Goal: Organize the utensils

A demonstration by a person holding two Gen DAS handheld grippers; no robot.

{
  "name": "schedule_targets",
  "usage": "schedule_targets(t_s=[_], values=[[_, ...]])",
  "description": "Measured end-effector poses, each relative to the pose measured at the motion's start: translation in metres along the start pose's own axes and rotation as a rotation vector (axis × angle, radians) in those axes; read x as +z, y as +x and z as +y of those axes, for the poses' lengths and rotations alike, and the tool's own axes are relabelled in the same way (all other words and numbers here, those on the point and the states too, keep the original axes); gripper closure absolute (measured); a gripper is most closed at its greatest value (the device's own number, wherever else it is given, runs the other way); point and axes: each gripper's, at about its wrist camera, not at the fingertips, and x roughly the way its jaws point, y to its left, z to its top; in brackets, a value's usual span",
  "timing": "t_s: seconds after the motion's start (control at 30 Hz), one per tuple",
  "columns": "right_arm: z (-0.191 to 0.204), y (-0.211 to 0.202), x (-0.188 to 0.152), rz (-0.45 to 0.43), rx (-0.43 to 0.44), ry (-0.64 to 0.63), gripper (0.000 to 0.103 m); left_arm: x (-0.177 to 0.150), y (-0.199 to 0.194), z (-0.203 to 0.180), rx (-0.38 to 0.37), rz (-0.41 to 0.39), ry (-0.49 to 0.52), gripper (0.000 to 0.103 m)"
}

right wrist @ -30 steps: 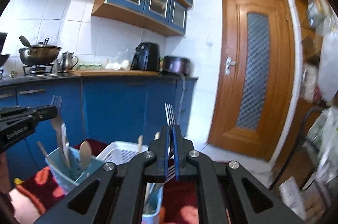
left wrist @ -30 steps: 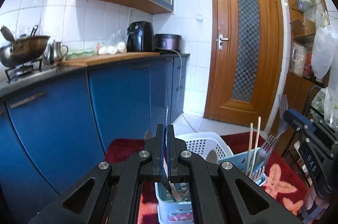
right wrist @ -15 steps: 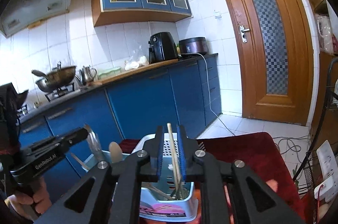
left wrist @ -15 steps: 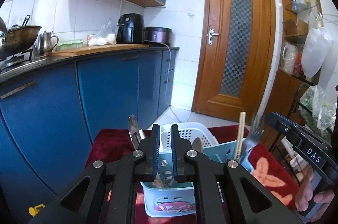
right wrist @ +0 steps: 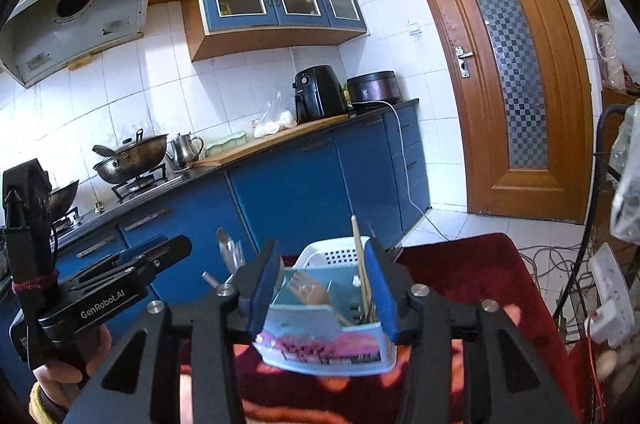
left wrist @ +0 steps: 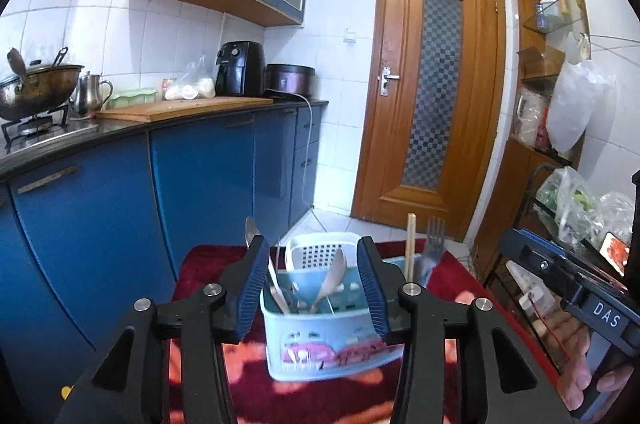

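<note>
A light blue utensil caddy [left wrist: 320, 340] [right wrist: 320, 336] stands on a red patterned cloth [left wrist: 208, 264]. It holds a metal spoon [left wrist: 250, 232], a wooden spoon [left wrist: 334, 276], a chopstick [left wrist: 411, 248] [right wrist: 360, 264] and a fork [left wrist: 434, 244]. My left gripper [left wrist: 312, 288] hangs just short of the caddy, its jaws opening with nothing pressed between the pads. The right gripper [right wrist: 322, 288] is likewise opening and grips nothing; the chopstick stands in the caddy close to its right finger. Each gripper shows in the other's view: the right gripper [left wrist: 572, 288] and the left gripper [right wrist: 120, 284].
A white perforated basket [left wrist: 320, 248] [right wrist: 336, 252] sits right behind the caddy. Blue kitchen cabinets [left wrist: 120, 204] run along the left, and a wooden door [left wrist: 432, 96] stands ahead. A rack with plastic bags [left wrist: 576, 208] and a power strip [right wrist: 608, 296] lie to the right.
Both grippers were shut on thin utensils above the caddy; their jaws have spread wide and the utensils now stand in the caddy. Both views have drawn back slightly.
</note>
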Motion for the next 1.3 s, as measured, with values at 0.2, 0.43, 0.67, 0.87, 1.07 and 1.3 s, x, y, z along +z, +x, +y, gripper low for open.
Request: schedule_targets(t_s=[0.2, 0.43, 0.67, 0.87, 1.07, 1.3], values=[[0.002, -0.016, -0.018, 0.022, -0.016, -0.004, 0.046, -0.018, -0.019, -0.001, 0.021, 0.018, -0.004, 0.04], [-0.002, -0.024, -0.044, 0.063, -0.036, 0.008, 0.03, -0.049, -0.023, 0.0, 0.028, 0.079, -0.024, 0.03], [-0.013, -0.023, -0.073, 0.122, -0.068, 0.041, 0.02, -0.074, -0.017, 0.001, 0.027, 0.13, -0.038, 0.029], [-0.019, -0.019, -0.097, 0.153, -0.085, 0.059, 0.018, -0.096, -0.009, 0.006, 0.036, 0.16, -0.053, 0.029], [-0.022, -0.013, -0.122, 0.172, -0.115, 0.059, 0.016, -0.117, 0.004, 0.009, 0.045, 0.207, -0.059, 0.029], [-0.027, -0.008, -0.142, 0.195, -0.143, 0.056, 0.016, -0.134, 0.015, 0.005, 0.059, 0.228, -0.04, 0.029]])
